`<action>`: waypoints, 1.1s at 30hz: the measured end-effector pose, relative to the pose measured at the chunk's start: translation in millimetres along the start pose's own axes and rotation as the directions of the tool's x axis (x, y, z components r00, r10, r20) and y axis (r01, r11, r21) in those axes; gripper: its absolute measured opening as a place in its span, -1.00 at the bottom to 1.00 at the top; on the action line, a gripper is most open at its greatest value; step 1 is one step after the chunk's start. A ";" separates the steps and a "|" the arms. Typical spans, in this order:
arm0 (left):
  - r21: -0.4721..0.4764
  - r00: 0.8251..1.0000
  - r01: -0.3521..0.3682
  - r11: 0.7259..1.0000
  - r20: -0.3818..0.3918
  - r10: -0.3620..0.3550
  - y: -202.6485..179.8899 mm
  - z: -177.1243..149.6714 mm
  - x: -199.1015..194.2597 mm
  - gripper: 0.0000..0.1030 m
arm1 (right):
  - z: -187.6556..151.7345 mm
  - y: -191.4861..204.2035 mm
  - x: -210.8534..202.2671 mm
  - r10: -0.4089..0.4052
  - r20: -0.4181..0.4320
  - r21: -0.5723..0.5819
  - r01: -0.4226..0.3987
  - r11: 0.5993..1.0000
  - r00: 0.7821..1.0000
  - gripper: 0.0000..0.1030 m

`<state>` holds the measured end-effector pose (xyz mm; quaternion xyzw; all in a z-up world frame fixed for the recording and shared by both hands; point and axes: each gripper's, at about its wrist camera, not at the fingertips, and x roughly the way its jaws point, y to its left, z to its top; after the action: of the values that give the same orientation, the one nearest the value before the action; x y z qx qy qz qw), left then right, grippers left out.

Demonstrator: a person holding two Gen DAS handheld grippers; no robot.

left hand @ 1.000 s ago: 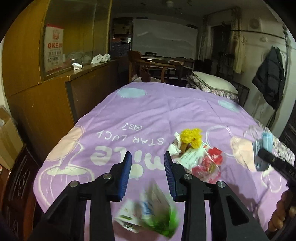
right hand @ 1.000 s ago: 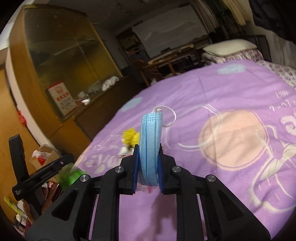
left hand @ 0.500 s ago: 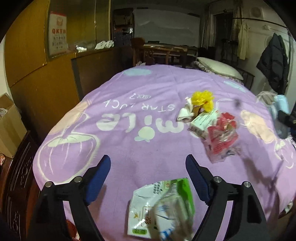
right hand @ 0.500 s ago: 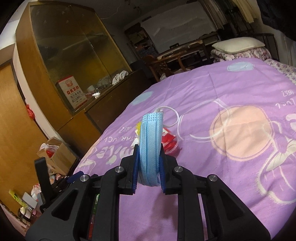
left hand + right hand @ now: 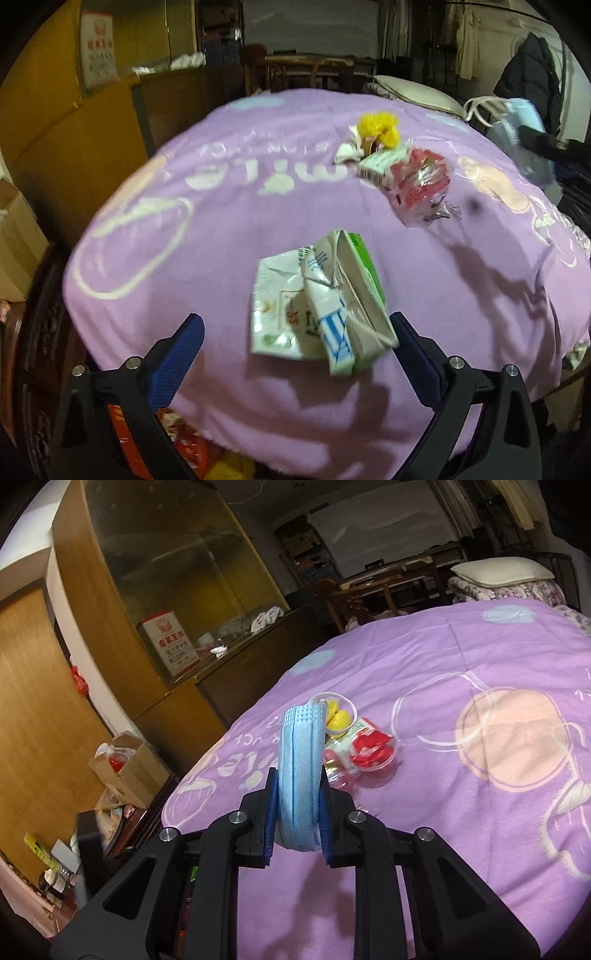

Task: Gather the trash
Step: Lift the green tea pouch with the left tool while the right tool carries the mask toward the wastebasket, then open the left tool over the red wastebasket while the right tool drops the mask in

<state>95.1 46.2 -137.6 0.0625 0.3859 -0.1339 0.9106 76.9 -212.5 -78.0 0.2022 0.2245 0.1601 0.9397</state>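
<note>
1. The left gripper [image 5: 295,350] hangs with jaws spread wide, empty, just above the purple bedspread [image 5: 229,236].
2. Crumpled wrappers [image 5: 321,299] lie on the bedspread between its fingers.
3. The right gripper [image 5: 297,797] clamps a folded blue face mask [image 5: 300,775] above the bedspread.

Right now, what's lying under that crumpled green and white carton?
A flat white wrapper sticks out from beneath the carton, both on the purple bedspread. Whatever lies beneath their overlap is covered.
</note>
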 end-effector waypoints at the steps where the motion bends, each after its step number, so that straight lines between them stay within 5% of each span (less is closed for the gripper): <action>1: -0.025 1.000 0.019 0.999 -0.015 -0.019 2.8 3.0 8.6 0.85 | -0.5 1.9 -0.6 0.002 0.000 -0.003 -0.002 1.000 1.000 -0.57; 3: -0.060 0.995 0.089 0.994 -0.029 -0.091 5.5 9.5 16.3 0.29 | 0.0 5.9 -3.2 0.005 0.006 -0.013 -0.005 1.000 1.000 -0.57; 11: -0.062 0.985 0.060 0.996 0.166 -0.049 10.9 30.5 -54.4 0.30 | 2.0 23.6 -17.9 0.042 0.034 -0.045 -0.040 0.998 0.999 -0.61; 17: -0.132 0.967 -0.033 0.991 0.246 0.065 51.7 20.0 -116.8 0.30 | -1.8 49.9 -28.1 0.108 0.025 -0.073 -0.106 0.992 0.994 -0.61; 26: -0.232 0.962 -0.148 0.961 0.193 0.195 119.7 -39.9 -154.7 0.31 | -22.5 107.6 -33.9 0.187 -0.051 -0.148 -0.193 0.970 0.981 -0.61; 33: -0.326 0.978 -0.149 0.934 0.089 0.187 170.0 -88.7 -128.4 0.35 | -48.6 154.1 -11.0 0.190 -0.179 -0.207 -0.226 0.952 0.965 -0.61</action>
<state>-1.7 253.1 -105.1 -0.0600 0.3408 0.0048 0.9382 11.5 -68.3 -44.2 0.1038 0.2554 0.2982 0.9138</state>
